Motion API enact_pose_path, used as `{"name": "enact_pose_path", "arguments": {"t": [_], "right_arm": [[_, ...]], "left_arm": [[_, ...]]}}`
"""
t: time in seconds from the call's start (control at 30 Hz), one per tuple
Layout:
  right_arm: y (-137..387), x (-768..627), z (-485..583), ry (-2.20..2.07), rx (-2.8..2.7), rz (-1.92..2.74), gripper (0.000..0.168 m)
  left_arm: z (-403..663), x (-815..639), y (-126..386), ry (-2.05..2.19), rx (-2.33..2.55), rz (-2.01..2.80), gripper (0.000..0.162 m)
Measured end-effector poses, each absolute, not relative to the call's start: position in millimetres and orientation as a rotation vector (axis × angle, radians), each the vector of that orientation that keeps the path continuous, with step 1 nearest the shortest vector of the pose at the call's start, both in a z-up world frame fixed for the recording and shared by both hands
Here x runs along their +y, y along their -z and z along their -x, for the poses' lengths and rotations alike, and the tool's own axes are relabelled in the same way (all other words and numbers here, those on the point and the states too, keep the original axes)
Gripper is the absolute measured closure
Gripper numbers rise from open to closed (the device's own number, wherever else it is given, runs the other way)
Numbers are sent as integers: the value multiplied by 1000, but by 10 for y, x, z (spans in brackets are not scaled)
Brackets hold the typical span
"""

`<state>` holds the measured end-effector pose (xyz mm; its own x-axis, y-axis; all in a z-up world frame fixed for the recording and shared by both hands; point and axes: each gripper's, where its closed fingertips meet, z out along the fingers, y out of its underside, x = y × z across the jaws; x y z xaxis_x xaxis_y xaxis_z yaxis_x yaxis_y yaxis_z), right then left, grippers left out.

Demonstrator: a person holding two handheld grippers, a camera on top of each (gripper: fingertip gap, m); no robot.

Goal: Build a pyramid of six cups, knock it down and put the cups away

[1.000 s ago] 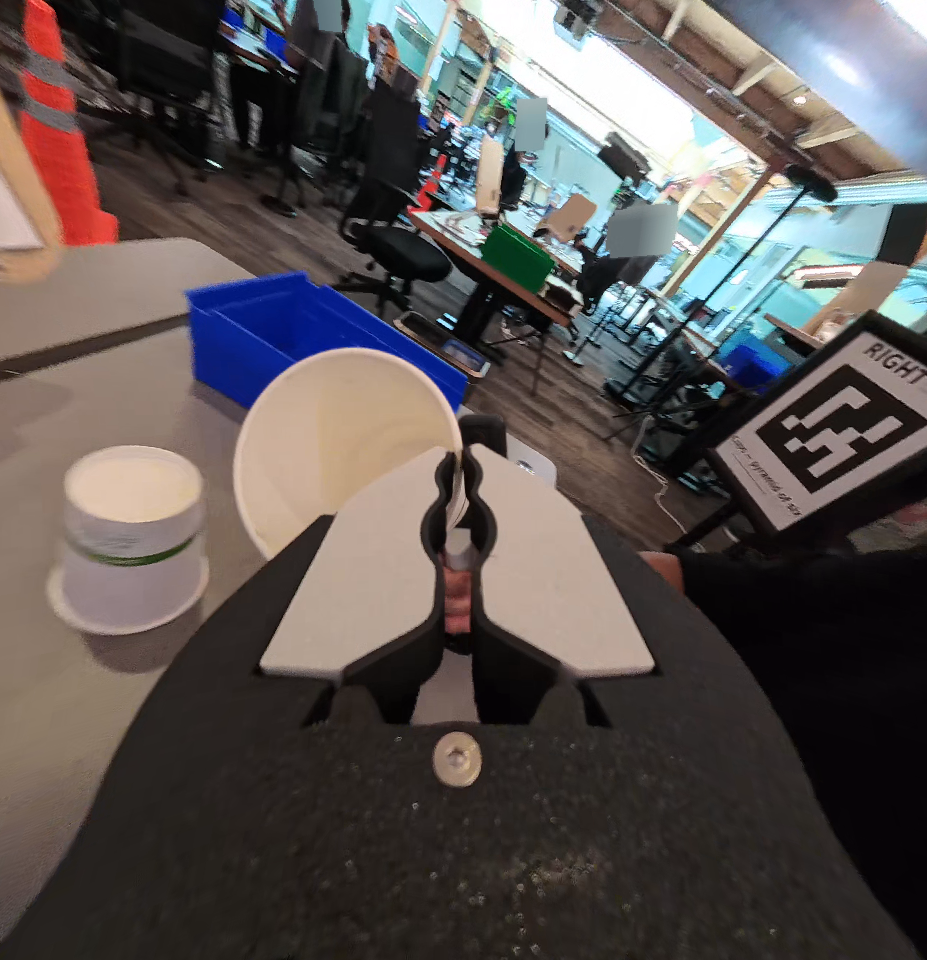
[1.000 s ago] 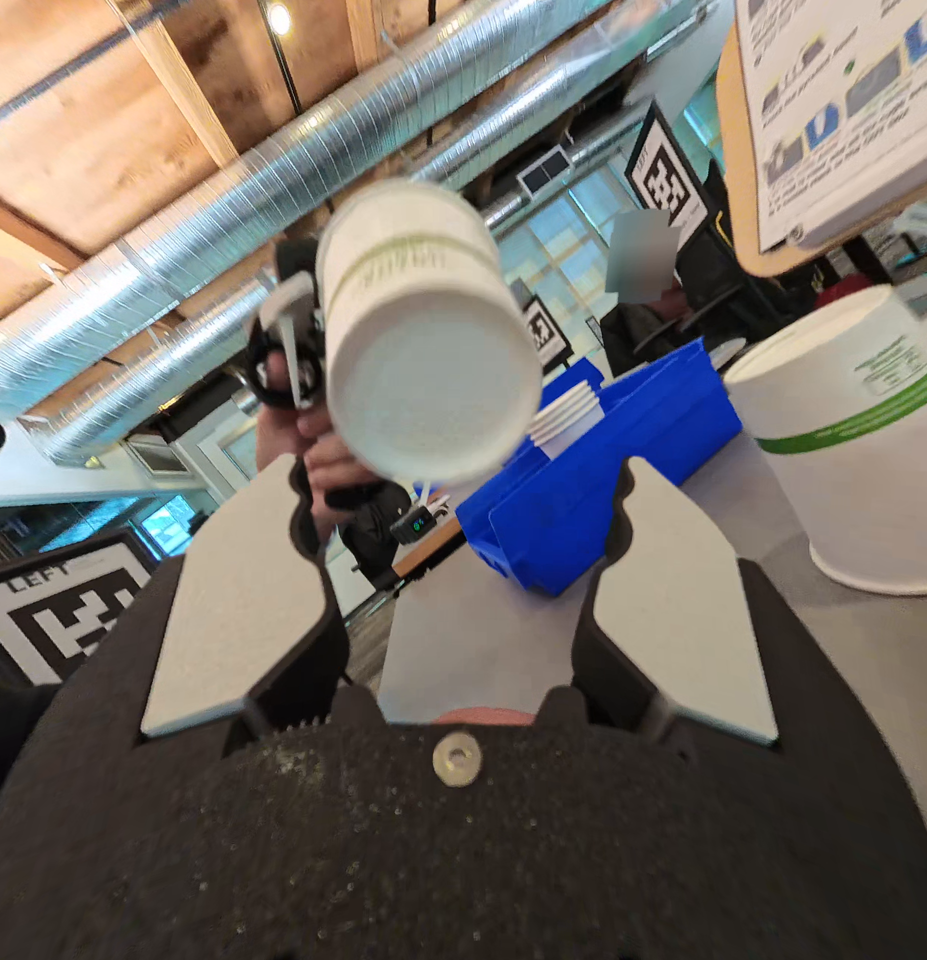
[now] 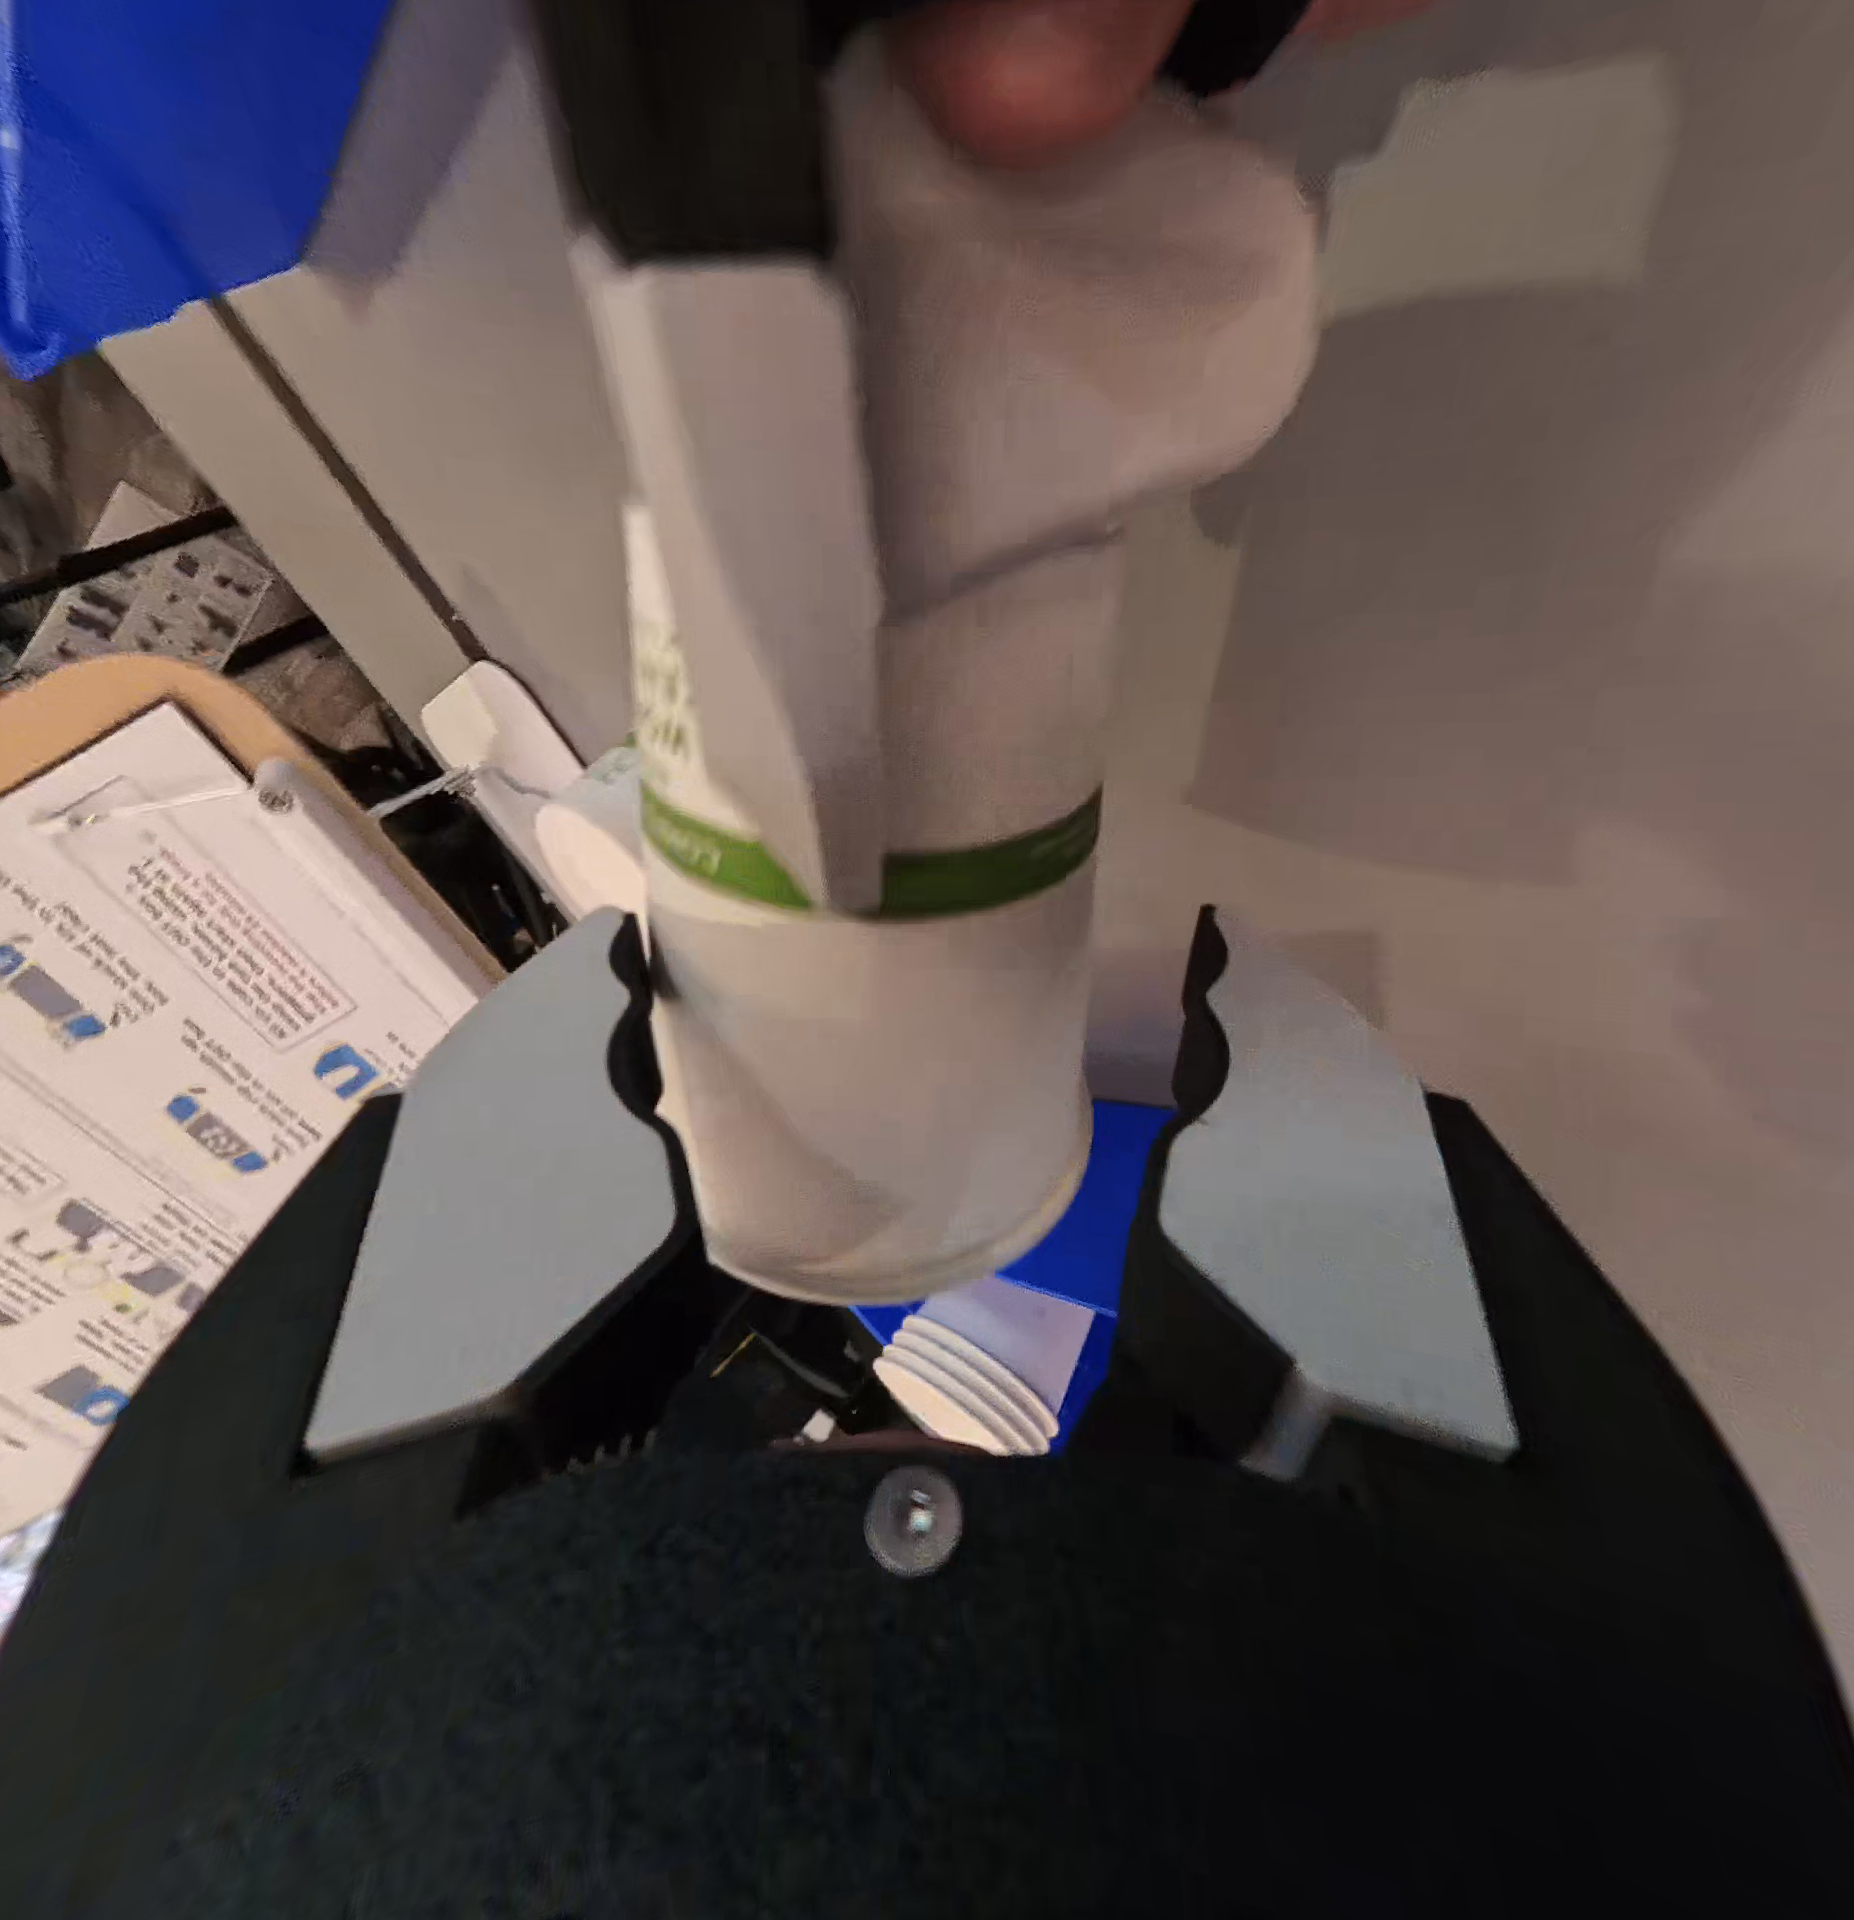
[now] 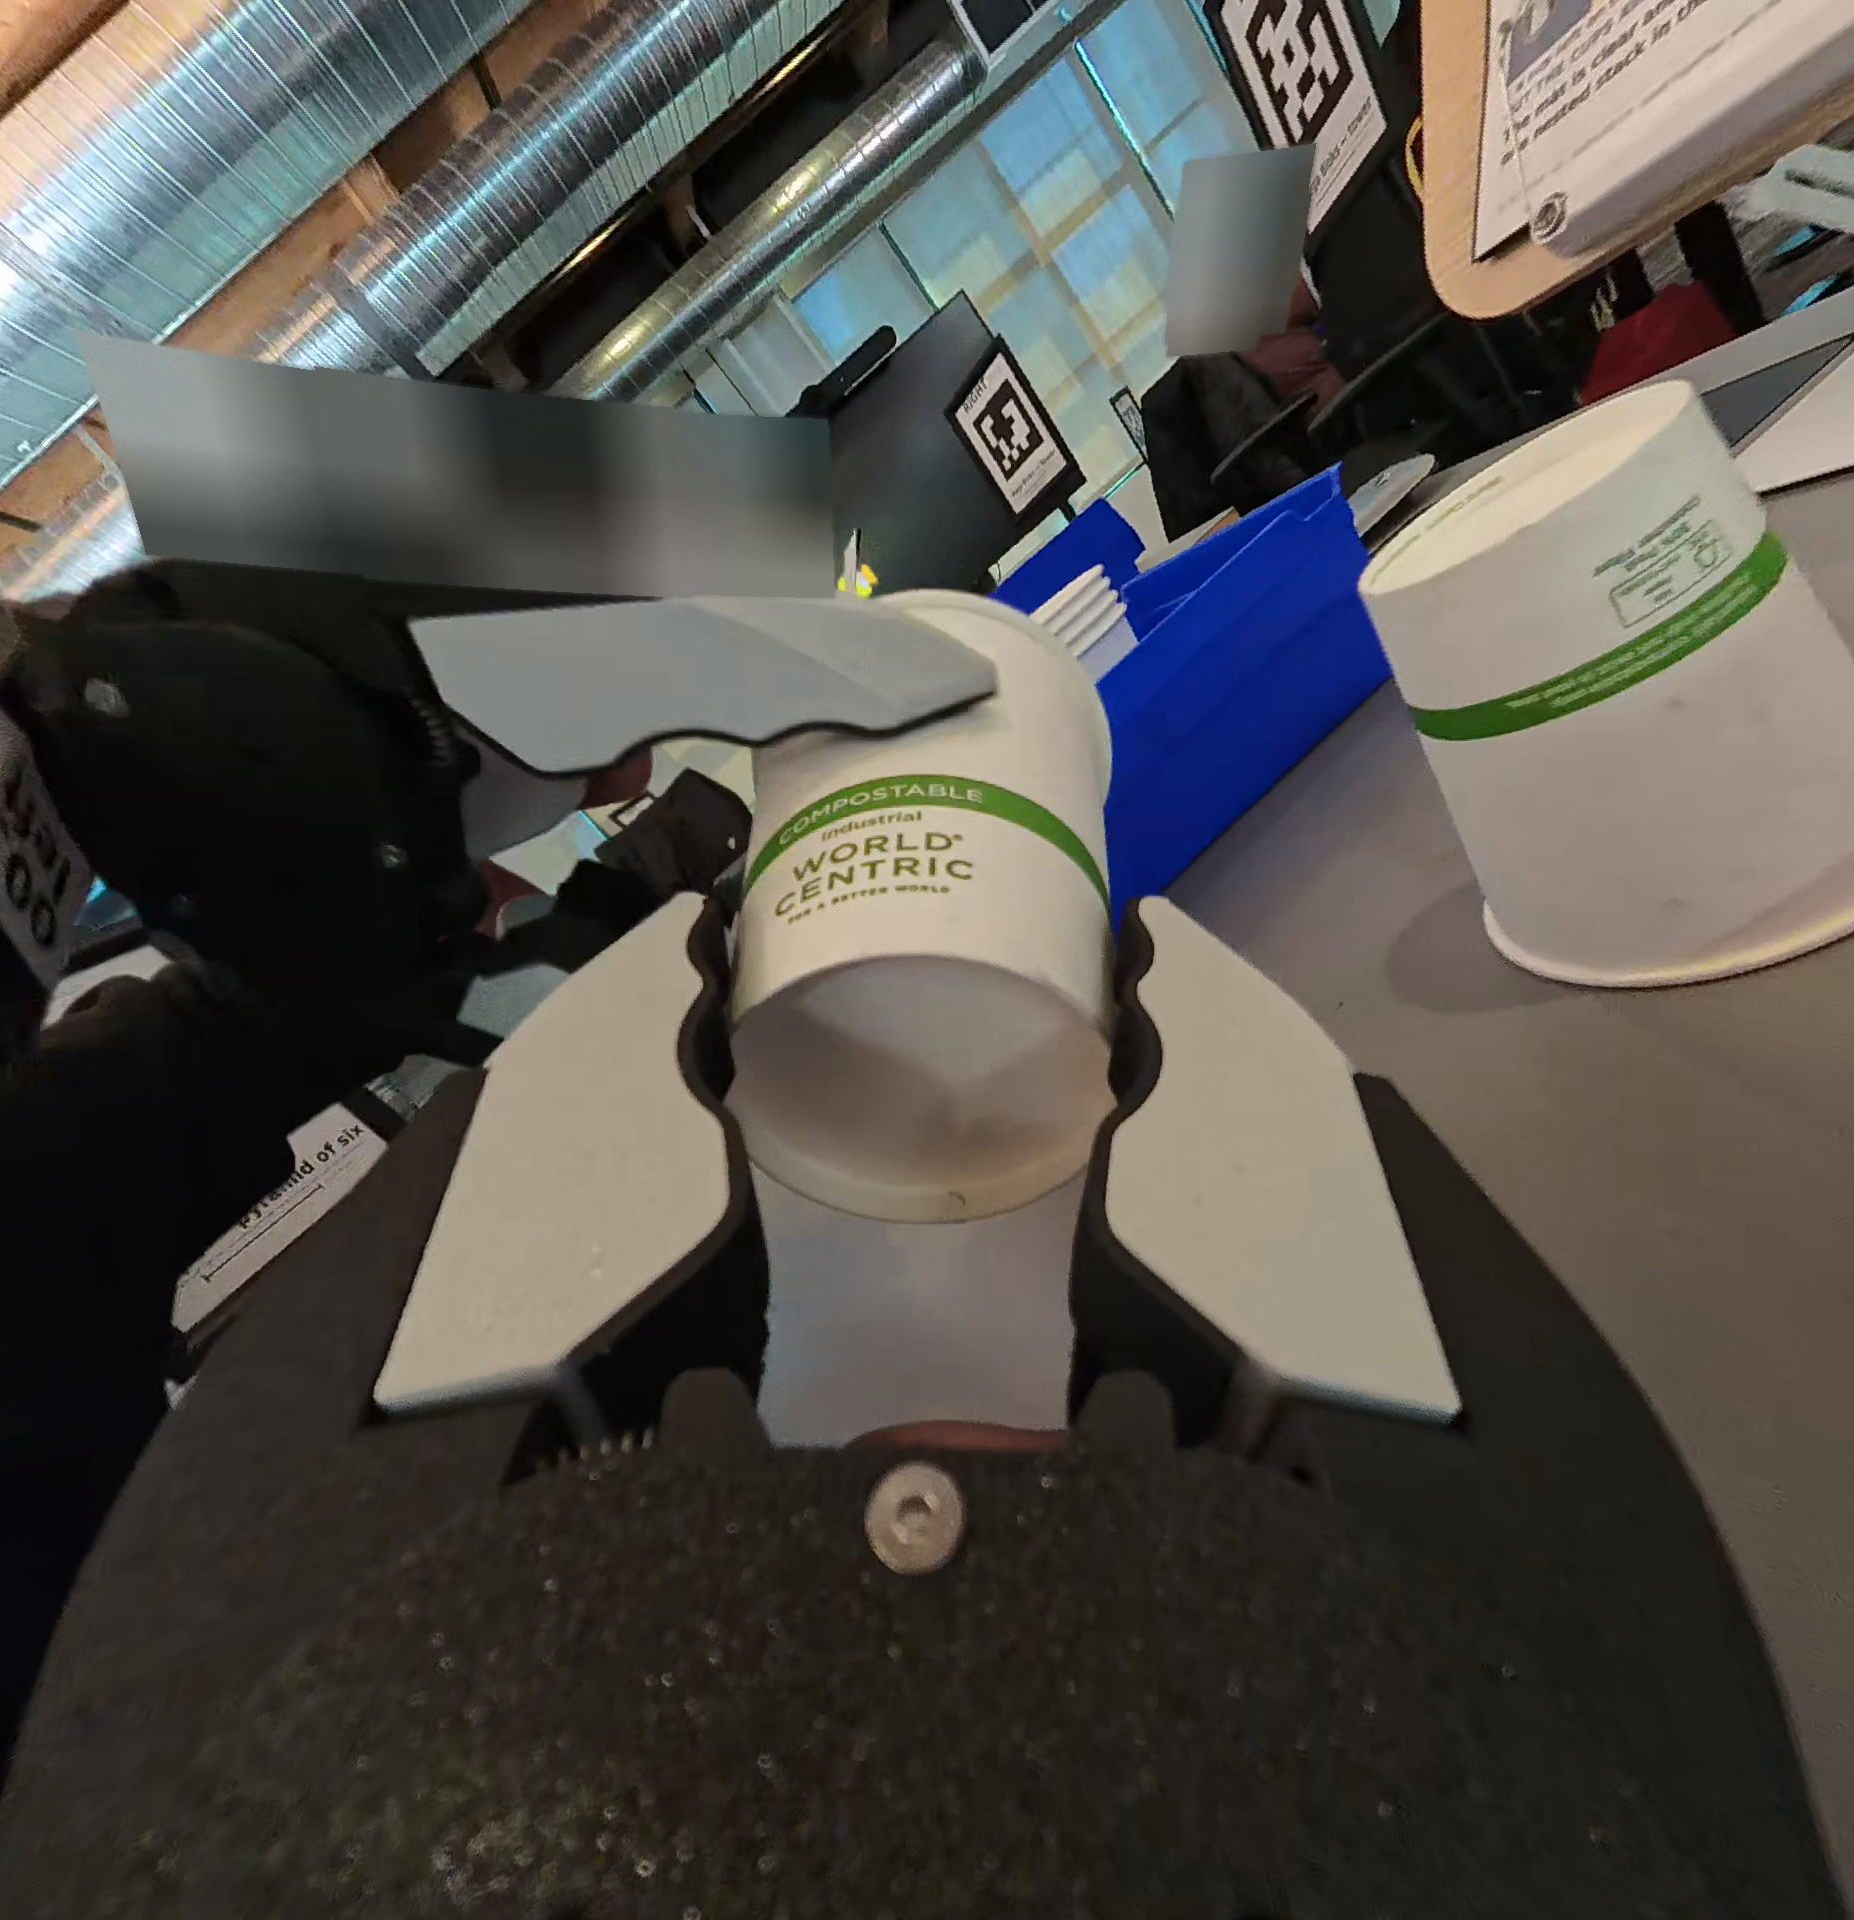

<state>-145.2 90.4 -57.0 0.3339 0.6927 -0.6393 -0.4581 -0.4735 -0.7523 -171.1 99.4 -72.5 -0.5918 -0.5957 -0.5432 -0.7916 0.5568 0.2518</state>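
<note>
On the grey table [image 4: 1525,1195] stood one inverted white paper cup [image 4: 1588,707]; with our right gripper's [image 4: 923,920] jaws clamping a second green-banded paper cup [image 4: 918,1091] and our left gripper's [image 3: 912,925] jaws spread, we judged the pyramid barely begun.

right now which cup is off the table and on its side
The cup lying sideways between the right gripper's jaws, base toward the camera. The other loose cup stands upside down on the table.

Printed lettering runs along and below the green band of the paper cup [image 4: 918,862], and smaller print sits above the band of the upturned cup [image 4: 1619,665], upside down. A clipboard sheet [image 3: 123,1039] carries paragraphs beside small diagrams. The black-and-white marker tag [image 4: 1011,436] bears short captions.
</note>
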Motion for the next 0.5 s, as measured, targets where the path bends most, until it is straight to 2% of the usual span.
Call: {"name": "enact_pose_path", "arguments": {"t": [0.13,0.17,0.23,0.3,0.37,0.5], "right_arm": [[654,899,1472,-1363,-232,1596,97],[695,904,1478,-1356,-232,1618,97],[723,928,1454,-1346,-205,1624,97],[700,935,1410,-1367,-183,1604,97],[684,961,1294,-1341,-141,1588,90],[775,931,1057,-1165,-171,1614,86]], "left_arm": [[1660,1039,879,-764,2413,1090,68],[1649,1062,901,-768,2401,1097,78],[1641,1078,962,-737,2369,1154,78],[1632,1082,996,-671,2303,1220,79],[1668,1119,996,-581,2210,1309,79],[1805,1398,836,-251,1813,1614,78]]}}
